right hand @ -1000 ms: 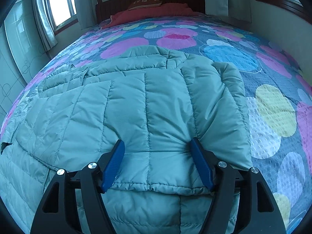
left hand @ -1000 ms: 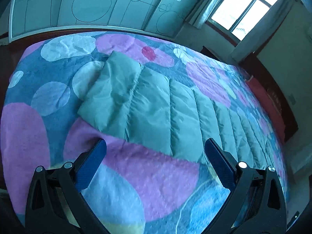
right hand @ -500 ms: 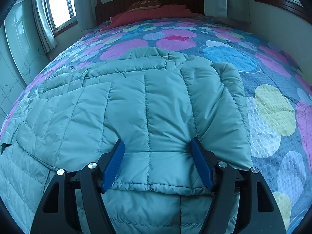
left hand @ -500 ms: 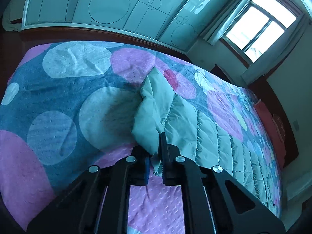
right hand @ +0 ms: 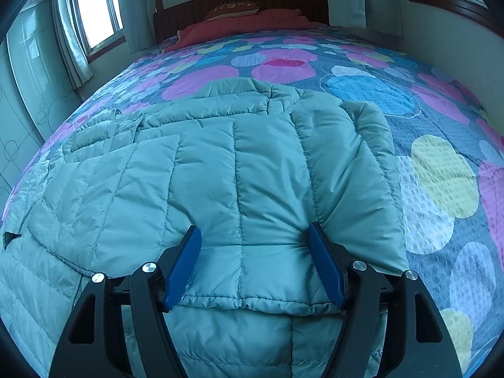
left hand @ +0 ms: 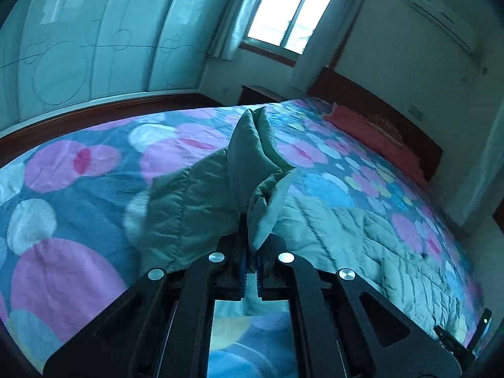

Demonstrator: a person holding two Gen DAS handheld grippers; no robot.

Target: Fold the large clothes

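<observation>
Your left gripper [left hand: 250,271] is clenched on the cuff end of a sleeve [left hand: 249,157] of the pale green quilted jacket [right hand: 220,189], which lies spread on the bed's circle-patterned bedspread [right hand: 441,173]. The pinched fabric rises straight ahead of the gripper's fingertips in a bunched, upright peak, and the rest of the sleeve hangs down from it to the front and left. Beyond and to the right of this gripper, the jacket's body stretches away as a long band of quilted channels, its long axis running toward the far right edge of the bed. This view is blurred, so the stitching and the exact fold of the sleeve are hard to make out, and the black gripper frame hides the fabric just below the pinch. Your right gripper [right hand: 255,261] is released, its blue fingers [right hand: 186,261] spread wide and resting down on a folded-over jacket panel, one on either side of a seam. From this gripper the quilt seams run straight ahead toward the collar [right hand: 239,91] and the headboard [right hand: 242,3] beyond. The jacket's near edge is cut off beneath this gripper, and its left side runs out of the frame.
</observation>
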